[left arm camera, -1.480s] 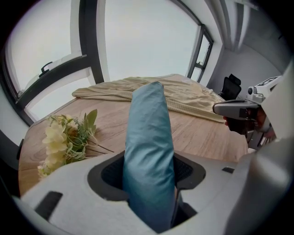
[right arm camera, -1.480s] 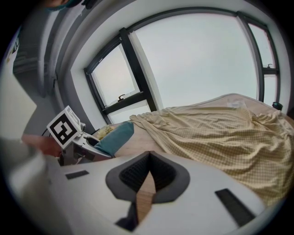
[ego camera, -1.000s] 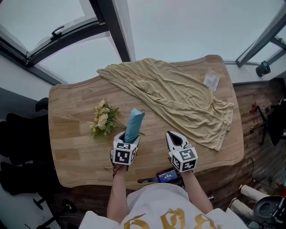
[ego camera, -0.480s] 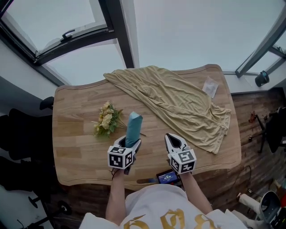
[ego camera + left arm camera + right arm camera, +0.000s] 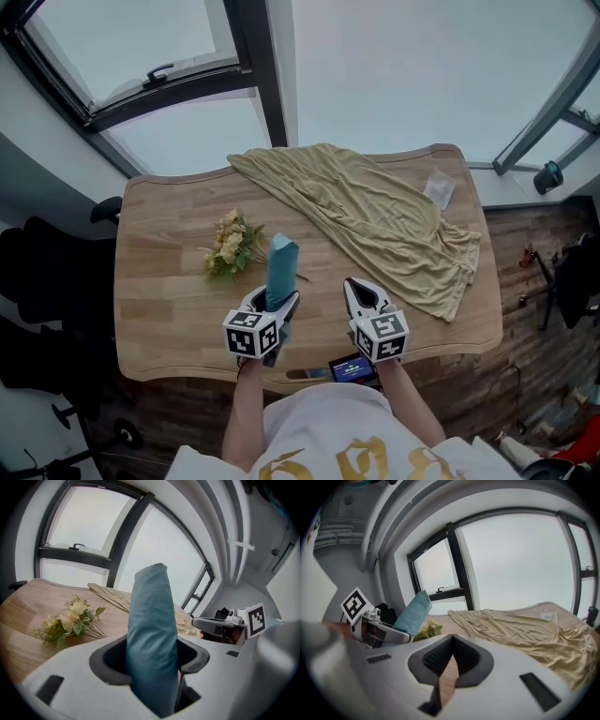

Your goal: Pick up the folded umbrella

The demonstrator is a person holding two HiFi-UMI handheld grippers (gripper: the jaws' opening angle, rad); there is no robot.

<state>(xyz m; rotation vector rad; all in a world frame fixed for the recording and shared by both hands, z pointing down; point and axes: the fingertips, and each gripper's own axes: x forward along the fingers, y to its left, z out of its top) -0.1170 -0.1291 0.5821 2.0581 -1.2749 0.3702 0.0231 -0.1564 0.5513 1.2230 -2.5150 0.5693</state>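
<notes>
Head view: we see the folded umbrella (image 5: 280, 265) held clear of the bench (image 5: 155, 291), tilted upward near the flowers (image 5: 229, 249).
Left hand-held gripper (image 5: 152, 654): we clamp the umbrella's lower end.
Right hand-held gripper (image 5: 450, 644): jaws closed together, nothing between them.
Cloth (image 5: 375, 216): spread across the bench's far side.

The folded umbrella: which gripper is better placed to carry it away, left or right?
Left: the left gripper grips the folded umbrella, which sticks up from its jaws. The right gripper is shut and empty.

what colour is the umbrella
Teal blue; the umbrella shows best in the left gripper view.
</notes>
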